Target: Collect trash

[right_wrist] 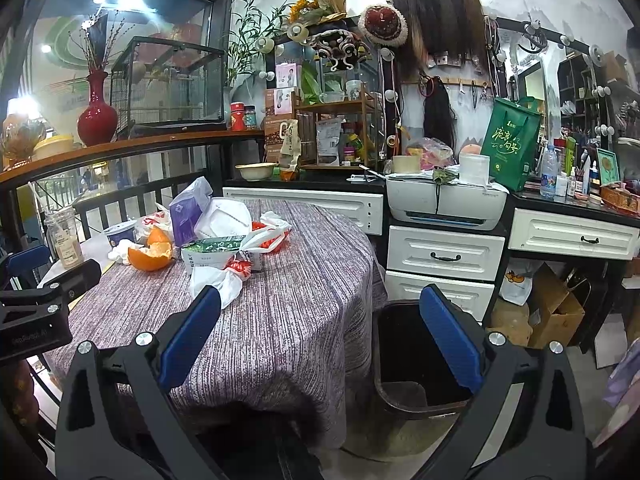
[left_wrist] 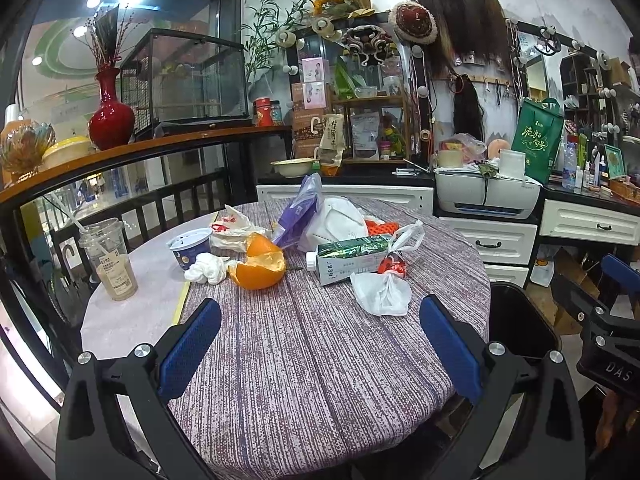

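Trash is piled at the far side of a round table with a striped purple cloth (left_wrist: 304, 360): orange peel (left_wrist: 260, 266), a crumpled white tissue (left_wrist: 206, 268), a green milk carton (left_wrist: 348, 258), a white plastic bag (left_wrist: 382, 292), a purple wrapper (left_wrist: 298, 210), a white face mask (left_wrist: 338, 222) and a small blue cup (left_wrist: 190, 246). My left gripper (left_wrist: 320, 340) hangs open over the near part of the cloth, holding nothing. My right gripper (right_wrist: 320, 332) is open and empty beside the table's right edge, above a black bin (right_wrist: 416, 360). The same pile, including the orange peel (right_wrist: 150, 254), lies to its far left.
Two plastic drink cups (left_wrist: 110, 258) stand at the table's left edge by a railing. White drawers (right_wrist: 444, 256) and a printer (right_wrist: 446, 200) line the back wall. A cardboard box (right_wrist: 554, 308) sits on the floor to the right of the bin.
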Motion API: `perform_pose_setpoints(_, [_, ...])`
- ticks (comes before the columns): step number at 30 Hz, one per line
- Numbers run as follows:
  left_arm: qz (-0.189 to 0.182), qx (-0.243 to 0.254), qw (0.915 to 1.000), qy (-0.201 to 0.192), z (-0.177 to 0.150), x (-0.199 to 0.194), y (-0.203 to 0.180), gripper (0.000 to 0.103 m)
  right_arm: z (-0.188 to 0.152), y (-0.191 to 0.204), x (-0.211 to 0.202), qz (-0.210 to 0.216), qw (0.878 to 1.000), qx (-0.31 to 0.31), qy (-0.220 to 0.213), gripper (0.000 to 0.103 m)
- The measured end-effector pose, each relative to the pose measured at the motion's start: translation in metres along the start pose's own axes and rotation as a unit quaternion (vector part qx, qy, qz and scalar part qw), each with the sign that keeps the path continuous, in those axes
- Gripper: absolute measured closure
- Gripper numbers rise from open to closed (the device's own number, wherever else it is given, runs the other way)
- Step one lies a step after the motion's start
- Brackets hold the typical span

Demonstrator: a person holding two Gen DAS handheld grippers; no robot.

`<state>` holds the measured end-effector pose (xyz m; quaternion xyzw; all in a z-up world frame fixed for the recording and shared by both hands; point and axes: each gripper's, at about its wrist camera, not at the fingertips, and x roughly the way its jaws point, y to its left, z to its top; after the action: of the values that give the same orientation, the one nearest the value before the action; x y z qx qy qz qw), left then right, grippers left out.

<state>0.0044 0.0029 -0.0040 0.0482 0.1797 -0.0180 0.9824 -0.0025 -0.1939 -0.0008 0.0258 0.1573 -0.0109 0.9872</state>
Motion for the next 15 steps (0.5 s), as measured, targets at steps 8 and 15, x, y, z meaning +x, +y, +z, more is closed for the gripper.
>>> perform_pose_setpoints(8, [0.000,-0.001,1.0000,0.001,0.0000,0.0003,0.0012,0.005,-0.0003,-0.0003,0.0001,0.000,1.000,0.000,0.000,0.005])
perform_pose_setpoints(15, [0.002,-0.004,1.0000,0.003,-0.0017,0.0018,0.0044,0.005,-0.0006,0.0000,0.0002,0.000,1.000,0.000,0.000,0.005])
